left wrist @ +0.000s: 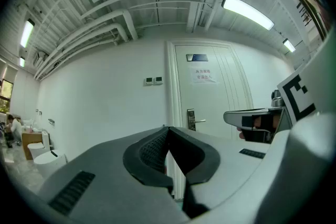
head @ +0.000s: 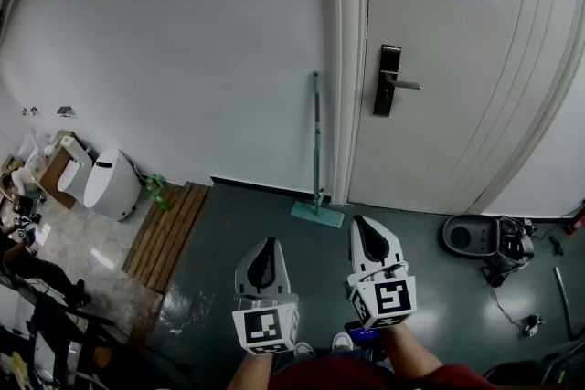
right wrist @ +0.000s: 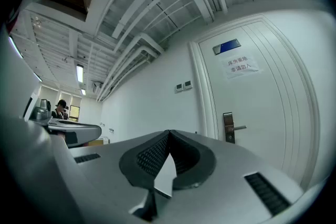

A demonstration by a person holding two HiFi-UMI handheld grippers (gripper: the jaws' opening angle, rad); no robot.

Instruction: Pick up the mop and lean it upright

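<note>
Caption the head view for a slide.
Mop leans upright against the wall beside the white door; left gripper and right gripper shut, empty.

Left hand-held gripper held level, facing a white door.
Its jaws meet at the tips with nothing between them. Past them stands the door, with a lever handle and a paper notice. Two small panels sit on the wall left of the frame. The right hand-held gripper juts in from the right, below a lit ceiling lamp.
</note>
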